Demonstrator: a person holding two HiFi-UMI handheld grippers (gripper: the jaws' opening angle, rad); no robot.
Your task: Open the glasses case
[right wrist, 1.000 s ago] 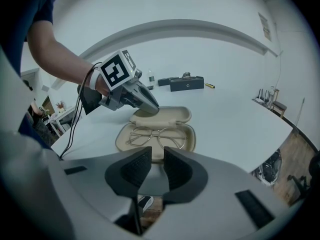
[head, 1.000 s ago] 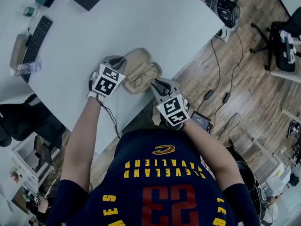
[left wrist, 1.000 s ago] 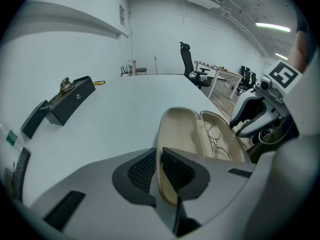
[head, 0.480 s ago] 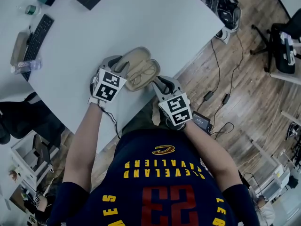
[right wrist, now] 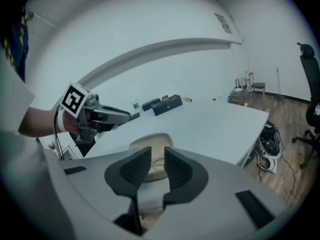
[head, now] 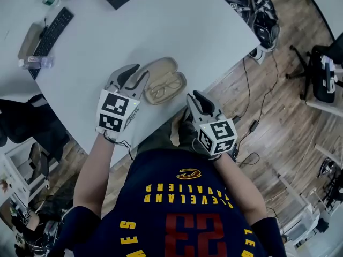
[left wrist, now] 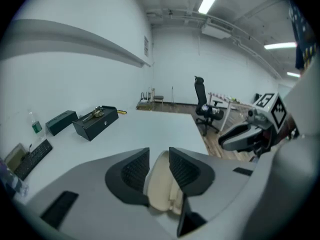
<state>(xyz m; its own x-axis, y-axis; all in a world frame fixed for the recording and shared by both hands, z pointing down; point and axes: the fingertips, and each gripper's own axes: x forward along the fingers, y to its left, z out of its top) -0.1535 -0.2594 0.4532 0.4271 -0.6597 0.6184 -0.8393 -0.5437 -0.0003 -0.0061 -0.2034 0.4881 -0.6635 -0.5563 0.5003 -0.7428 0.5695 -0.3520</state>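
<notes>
**A:** Where do we stand on the case?

**B:** From my station, the desk (head: 177, 25) is mostly bare. The glasses case (head: 161, 67) lies close to its near edge, about midway along. It's already open, with the lid laid back flat and the inside facing up. I'd call the opening step done.

**A:** And the grippers?

**B:** The left gripper (head: 134, 75) hangs just beside the case's left end, above the desk. Its jaws have just been opening and now stand moderately apart. In its own view the pale lid shows through the gap. I think that's the case lying beyond and below the pads rather than between them, though the wide lens makes it hard to be sure. Nothing is pressed. The right gripper (head: 195, 98) is at the desk's near edge, apart from the case. Its jaws stand at a narrow gap with nothing in it, and the case sits beyond.

**A:** Anything inside?

**B:** The glasses (head: 165, 89) rest in the half nearer me.

**A:** Next move?

**B:** In my judgement there's nothing left to force. I'd back both grippers off without brushing the lid. A knock could flip it shut or slide the case off the near edge.
</notes>
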